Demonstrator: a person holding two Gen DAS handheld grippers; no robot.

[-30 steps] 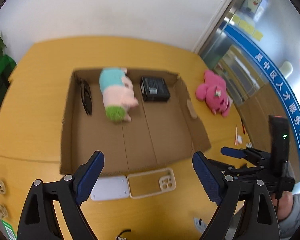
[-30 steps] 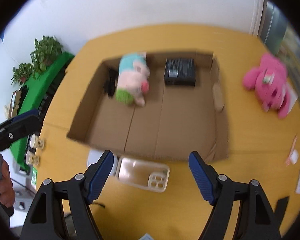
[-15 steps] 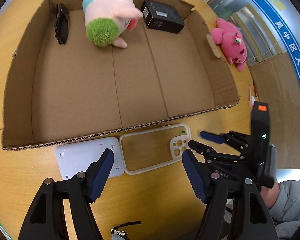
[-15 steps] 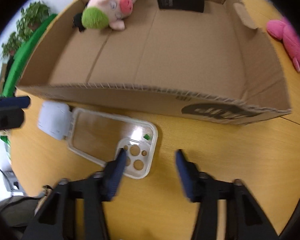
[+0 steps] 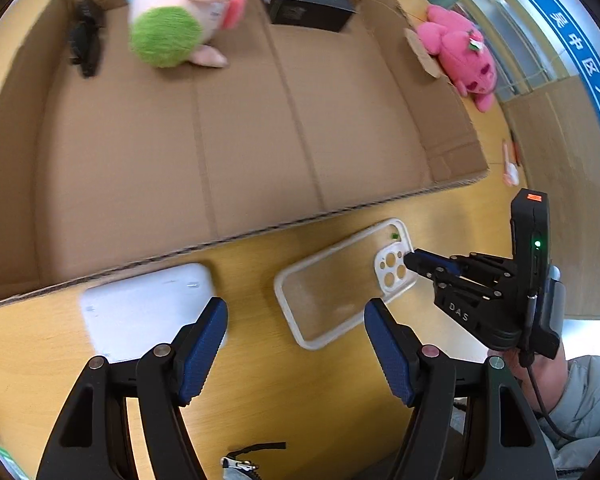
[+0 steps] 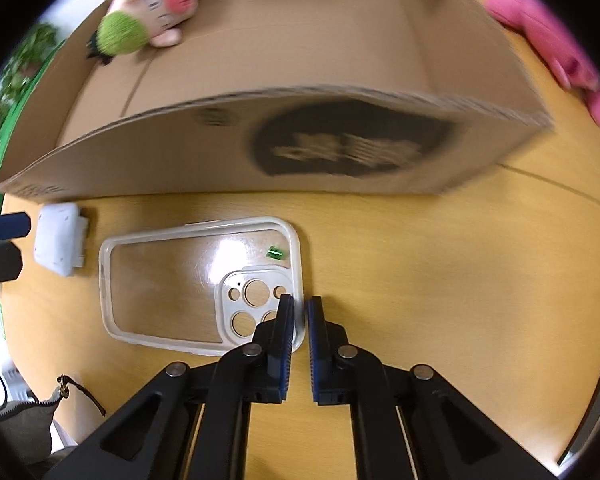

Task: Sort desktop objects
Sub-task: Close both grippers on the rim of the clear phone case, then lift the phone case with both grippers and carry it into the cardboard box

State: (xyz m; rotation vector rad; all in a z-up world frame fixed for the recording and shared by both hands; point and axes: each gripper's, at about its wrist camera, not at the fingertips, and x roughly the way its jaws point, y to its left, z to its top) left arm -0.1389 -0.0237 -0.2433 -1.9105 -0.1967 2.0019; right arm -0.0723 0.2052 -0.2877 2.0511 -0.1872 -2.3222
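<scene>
A clear phone case [image 5: 340, 280] lies on the wooden table in front of the cardboard box [image 5: 452, 152]; it also shows in the right wrist view [image 6: 180, 280]. My right gripper [image 6: 300, 312] is shut on the case's right rim at the camera-hole end, also seen in the left wrist view [image 5: 414, 261]. My left gripper [image 5: 296, 344] is open and empty, just in front of the case and a white flat device [image 5: 148, 304]. The white device also shows in the right wrist view [image 6: 58, 240].
The box [image 6: 180, 152] holds a pig plush [image 5: 180, 12], a black box [image 5: 304, 0] and a black object [image 5: 86, 40]. A pink plush [image 5: 460, 52] lies on the table right of the box. A grey zip pouch [image 6: 24, 420] sits at the near edge.
Both grippers came down towards the table. My right gripper closed from open onto the phone case's rim. The case has turned slightly on the table.
</scene>
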